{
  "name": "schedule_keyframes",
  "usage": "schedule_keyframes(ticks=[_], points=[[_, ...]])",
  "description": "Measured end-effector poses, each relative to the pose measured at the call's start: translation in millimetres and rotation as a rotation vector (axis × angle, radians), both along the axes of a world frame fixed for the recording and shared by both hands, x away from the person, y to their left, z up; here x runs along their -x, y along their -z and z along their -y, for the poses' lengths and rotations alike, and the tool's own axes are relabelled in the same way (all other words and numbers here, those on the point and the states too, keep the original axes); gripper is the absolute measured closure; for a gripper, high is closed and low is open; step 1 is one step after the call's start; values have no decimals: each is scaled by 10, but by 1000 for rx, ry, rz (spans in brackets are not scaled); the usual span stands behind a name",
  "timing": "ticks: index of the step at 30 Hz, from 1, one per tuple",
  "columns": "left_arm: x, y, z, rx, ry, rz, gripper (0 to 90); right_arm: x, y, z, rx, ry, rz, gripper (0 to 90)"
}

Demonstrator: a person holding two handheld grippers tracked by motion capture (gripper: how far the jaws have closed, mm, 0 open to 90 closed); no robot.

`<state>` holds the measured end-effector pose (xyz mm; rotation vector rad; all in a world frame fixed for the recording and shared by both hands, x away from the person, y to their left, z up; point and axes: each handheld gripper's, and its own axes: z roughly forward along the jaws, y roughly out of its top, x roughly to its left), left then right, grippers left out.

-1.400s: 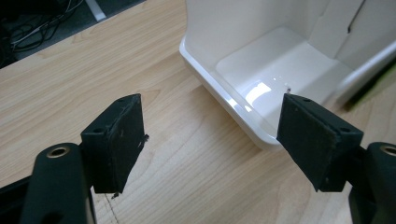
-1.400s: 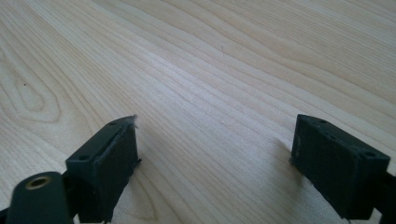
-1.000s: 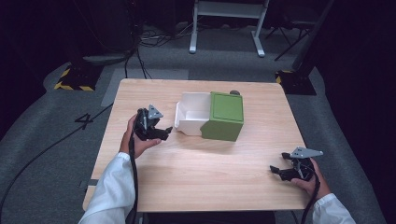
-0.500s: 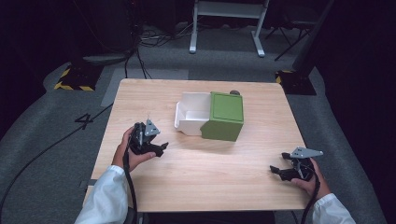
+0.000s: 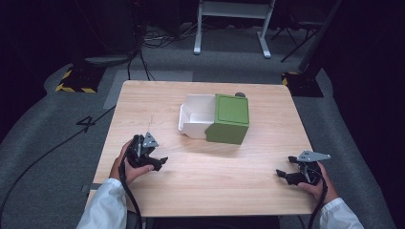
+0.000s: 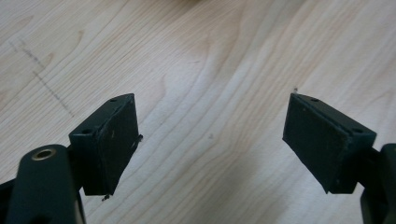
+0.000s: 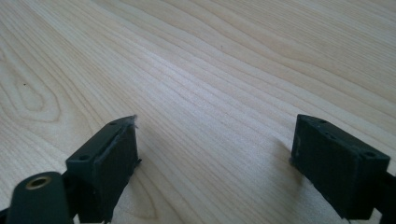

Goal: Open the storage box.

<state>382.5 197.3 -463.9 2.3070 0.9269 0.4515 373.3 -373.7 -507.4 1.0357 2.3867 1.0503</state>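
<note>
Apparently between steps, the left gripper (image 5: 160,163) and right gripper (image 5: 282,174) rest wide and empty near the table's (image 5: 215,186) front edge. The green box (image 5: 230,119), its white drawer (image 5: 196,117) pulled out, sits mid-table, well apart from both. Next, one gripper likely must reach forward to it.

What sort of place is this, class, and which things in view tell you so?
Probably a lab or recording studio: a bare wooden table on grey carpet, cables trailing across the floor, hazard-striped tape near a stand base, and dark surroundings.
</note>
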Motion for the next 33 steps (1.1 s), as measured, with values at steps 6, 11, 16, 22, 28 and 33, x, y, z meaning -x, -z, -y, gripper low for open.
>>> schedule_keyframes(ticks=[6, 11, 16, 22, 28, 33], points=[[-16, 168, 16, -34, -38, 30, 192, -1, 0, 1, 0, -1, 0, 145], [40, 262, 108, -46, 12, 0, 190, -3, 0, 3, 0, -4, 0, 145], [78, 319, 73, 14, 13, -75, 178, -3, 0, 3, 0, -4, 1, 145], [159, 357, -25, 59, -16, -80, 164, -3, 0, 3, 0, -5, 1, 145], [251, 418, -92, 107, -8, -31, 163, -2, 0, 2, 0, -4, 0, 145], [285, 429, -102, 114, -24, -21, 164, -2, 0, 2, 0, -4, 0, 145]])
